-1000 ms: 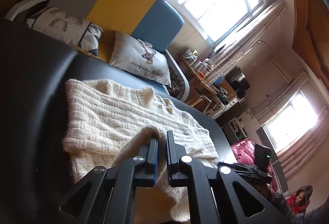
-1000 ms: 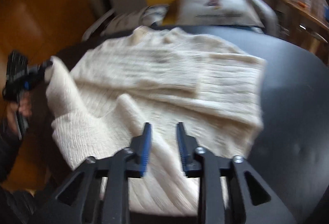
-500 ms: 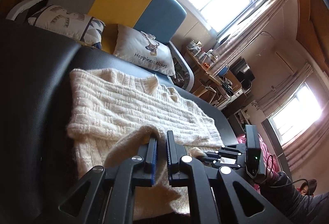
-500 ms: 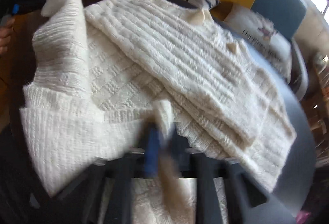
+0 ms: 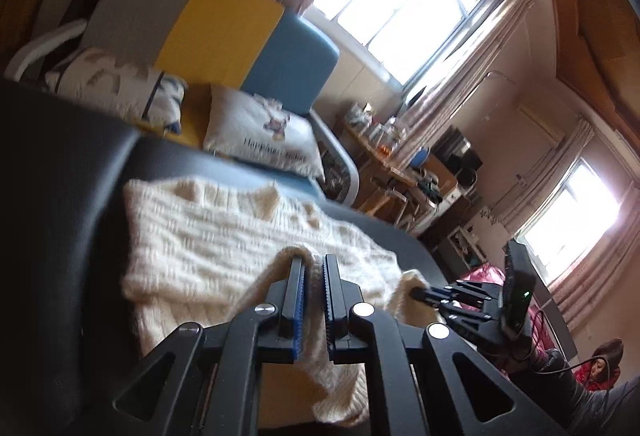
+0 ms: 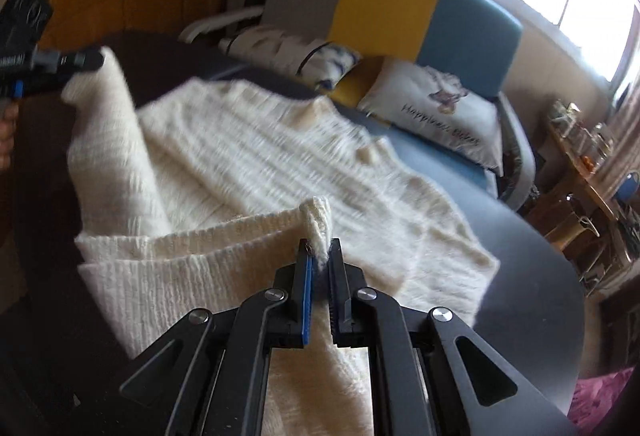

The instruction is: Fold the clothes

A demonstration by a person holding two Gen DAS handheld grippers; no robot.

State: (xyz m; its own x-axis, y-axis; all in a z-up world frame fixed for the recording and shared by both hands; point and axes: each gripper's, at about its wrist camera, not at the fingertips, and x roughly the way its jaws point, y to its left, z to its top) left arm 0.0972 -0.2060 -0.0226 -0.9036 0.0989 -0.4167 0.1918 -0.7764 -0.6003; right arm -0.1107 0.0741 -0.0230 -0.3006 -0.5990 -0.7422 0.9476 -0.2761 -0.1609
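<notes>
A cream knitted sweater (image 6: 256, 163) lies spread on a dark round table (image 6: 528, 276), its collar toward the sofa. My right gripper (image 6: 319, 250) is shut on a corner of the sweater's near hem and holds it raised. My left gripper (image 5: 313, 260) is shut on the hem's other corner, with the knit bunched between its blue pads. In the right wrist view the left gripper (image 6: 86, 60) appears at the far left, lifting that corner of the sweater (image 5: 224, 240). In the left wrist view the right gripper (image 5: 416, 290) shows at the right, gripping cloth.
A grey, yellow and blue sofa (image 6: 384, 11) with a printed cushion (image 6: 440, 115) stands right behind the table. A cluttered wooden side table (image 6: 580, 163) is at the right. Pink fabric (image 5: 484, 272) lies beyond the table, and a person (image 5: 604, 368) sits low at the right.
My right gripper has shut on the sweater's hem corner and risen with it. My left gripper has lifted its corner a little higher. The lower part of the sweater now hangs off the table between them.
</notes>
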